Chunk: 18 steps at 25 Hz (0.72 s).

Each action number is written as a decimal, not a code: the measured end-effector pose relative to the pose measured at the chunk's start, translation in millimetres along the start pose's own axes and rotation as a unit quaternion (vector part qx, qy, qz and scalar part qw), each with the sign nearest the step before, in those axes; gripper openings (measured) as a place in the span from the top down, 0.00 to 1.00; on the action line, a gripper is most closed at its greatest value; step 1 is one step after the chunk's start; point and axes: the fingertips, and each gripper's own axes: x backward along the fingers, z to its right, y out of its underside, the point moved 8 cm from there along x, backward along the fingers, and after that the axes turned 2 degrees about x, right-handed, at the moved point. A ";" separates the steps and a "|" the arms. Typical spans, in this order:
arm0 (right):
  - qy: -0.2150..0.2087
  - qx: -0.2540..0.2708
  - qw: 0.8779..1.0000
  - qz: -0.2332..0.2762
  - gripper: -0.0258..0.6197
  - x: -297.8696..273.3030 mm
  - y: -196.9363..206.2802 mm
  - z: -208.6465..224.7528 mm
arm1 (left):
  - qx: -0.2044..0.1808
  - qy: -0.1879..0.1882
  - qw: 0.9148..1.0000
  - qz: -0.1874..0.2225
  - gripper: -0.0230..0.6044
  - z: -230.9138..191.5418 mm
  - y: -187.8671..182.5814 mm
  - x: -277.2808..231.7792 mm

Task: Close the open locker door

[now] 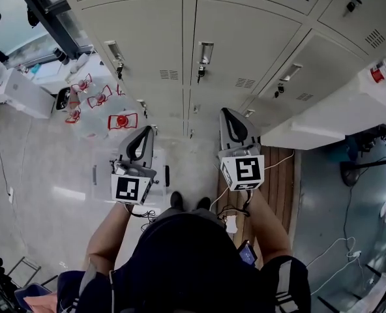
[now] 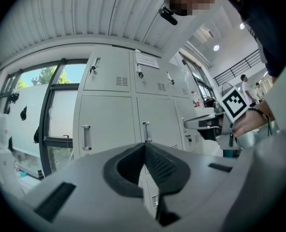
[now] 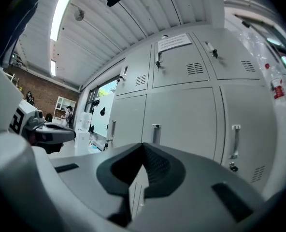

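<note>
**Speaker 1:** What do the two tools have hold of?

**Speaker 2:** Nothing. The left gripper (image 1: pixel 145 134) and the right gripper (image 1: pixel 229 117) both point level at a bank of pale grey lockers (image 1: pixel 147 31). Each has its jaws pressed together, with no gap and nothing between them.

**Speaker 1:** And where is the open locker door?

**Speaker 2:** No door is visibly ajar. Every panel in all three views looks flush with its frame, including the locker door (image 3: pixel 181 122) straight ahead of the right gripper. Either it is already shut or the open one lies outside the views; I cannot tell which.

**Speaker 1:** How would such a door handle?

**Speaker 2:** By its look it is thin painted sheet metal. That would make it light, stiff and smooth enough for pads to slide on, and it should swing freely on its hinges. It probably needs only a push, not a grip. The best spot is the flat panel beside the upright metal handle (image 3: pixel 156 133), on the edge far from the hinges, using the closed jaw tips as a blunt pusher. Pushed hard, it could clang and rebound.
</note>
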 end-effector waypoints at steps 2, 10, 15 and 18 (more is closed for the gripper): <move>0.010 -0.001 1.000 -0.001 0.96 15.1 2.7 2.8 | -0.004 -0.005 1.000 0.005 0.96 4.1 -2.3 0.7; 0.037 0.012 0.999 -0.004 0.96 65.6 11.2 10.7 | -0.019 -0.029 0.999 0.003 0.96 23.1 -8.3 6.6; 0.065 -0.004 0.998 -0.018 0.96 94.9 21.5 16.8 | -0.025 -0.044 0.999 0.006 0.96 34.1 -10.4 13.5; 0.079 -0.009 0.996 -0.030 0.96 110.8 28.9 18.8 | -0.032 -0.048 0.998 0.007 0.96 40.6 -10.1 18.9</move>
